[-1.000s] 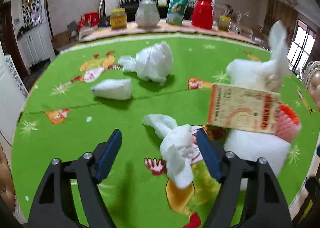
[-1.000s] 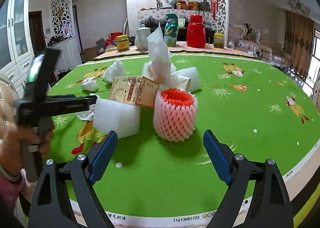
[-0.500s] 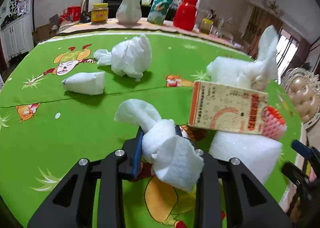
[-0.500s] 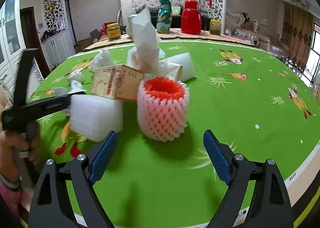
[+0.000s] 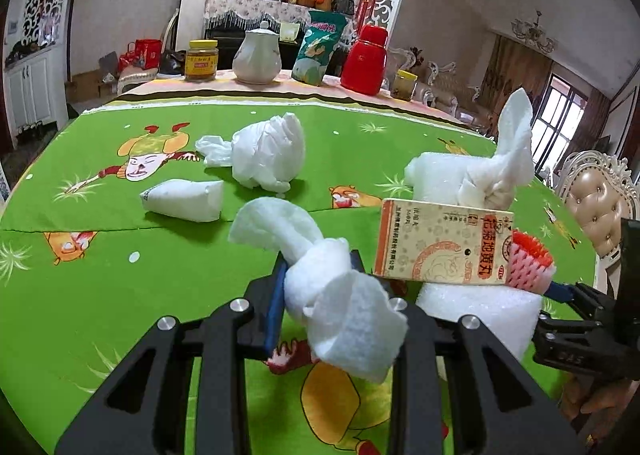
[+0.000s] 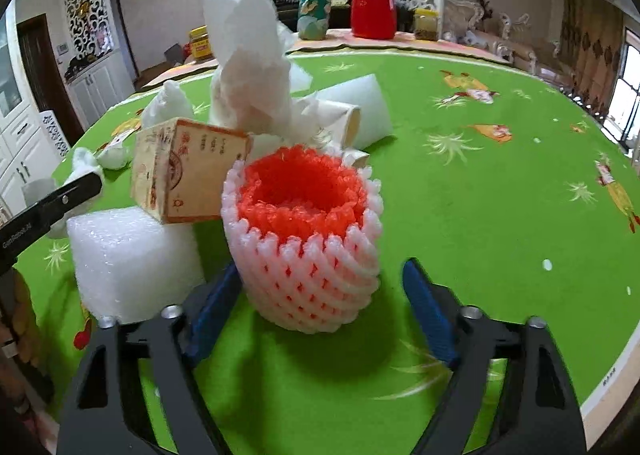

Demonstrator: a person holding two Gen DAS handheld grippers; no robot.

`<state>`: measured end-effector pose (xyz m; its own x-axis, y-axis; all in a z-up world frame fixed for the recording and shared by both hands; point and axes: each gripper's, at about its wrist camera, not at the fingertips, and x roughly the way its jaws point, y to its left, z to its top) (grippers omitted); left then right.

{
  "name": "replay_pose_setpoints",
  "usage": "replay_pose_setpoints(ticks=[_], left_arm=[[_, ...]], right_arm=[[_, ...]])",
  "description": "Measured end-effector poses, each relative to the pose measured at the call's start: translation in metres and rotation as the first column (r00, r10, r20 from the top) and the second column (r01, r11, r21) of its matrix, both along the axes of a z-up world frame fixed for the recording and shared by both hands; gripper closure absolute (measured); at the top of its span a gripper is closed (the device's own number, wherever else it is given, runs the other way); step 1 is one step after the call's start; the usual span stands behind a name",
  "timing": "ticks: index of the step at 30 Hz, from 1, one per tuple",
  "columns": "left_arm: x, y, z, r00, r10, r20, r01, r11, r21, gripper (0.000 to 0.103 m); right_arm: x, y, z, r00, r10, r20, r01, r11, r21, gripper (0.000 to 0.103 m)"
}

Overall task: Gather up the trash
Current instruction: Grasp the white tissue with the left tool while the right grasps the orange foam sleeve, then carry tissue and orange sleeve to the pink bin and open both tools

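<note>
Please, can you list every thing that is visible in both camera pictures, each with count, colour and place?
tissue wads: three, white, on green cloth
foam wedge: one, white, far left
foam block: one, white, under box
box: one, tan, leaning on block
fruit net: one, white and red, between right claw's fingers
foam roll: one, white, behind net
red flask: one, far edge
left claw: shut on a tissue wad
right claw: closing around net

The bench (image 6: 480, 191) wears a bright green cloth printed with cartoon figures and pale starbursts. Foam net (image 6: 304, 239): white mesh, orange-red inside. Cardboard box (image 5: 444, 243): tan with red print, perhaps faded. Crumpled tissue (image 5: 332, 291) white; claw pads (image 6: 428, 311) blue.
</note>
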<state>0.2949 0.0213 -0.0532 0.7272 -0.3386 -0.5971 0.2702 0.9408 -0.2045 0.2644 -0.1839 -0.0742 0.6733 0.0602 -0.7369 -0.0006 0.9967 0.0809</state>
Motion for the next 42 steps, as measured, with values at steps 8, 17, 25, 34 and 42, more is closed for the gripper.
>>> replay_pose_setpoints(ticks=[8,17,25,34,42], left_arm=[[0.004,0.005,-0.001,1.0,0.009,-0.009,-0.009,1.0,-0.02,0.074],[0.004,0.018,0.003,0.997,0.072,0.025,-0.07,0.995,-0.066,0.074],[-0.032,0.019,0.029,0.99,0.111,0.089,-0.11,0.994,-0.014,0.074],[-0.089,0.017,0.03,0.99,0.085,0.11,-0.087,0.996,0.01,0.074],[-0.123,-0.004,0.017,0.997,0.014,0.074,-0.016,0.999,0.034,0.074]], right_arm=[[-0.014,-0.002,0.012,0.995,-0.027,0.098,0.026,1.0,0.006,0.062],[-0.022,0.002,0.019,0.987,-0.029,0.157,0.032,0.999,-0.021,0.063],[-0.034,-0.011,0.022,0.986,-0.03,0.162,0.02,0.998,0.06,0.063],[-0.075,-0.012,0.036,0.983,-0.007,0.184,-0.007,0.997,0.076,0.063],[-0.113,-0.018,0.042,0.977,0.0,0.214,-0.017,0.997,0.079,0.062]])
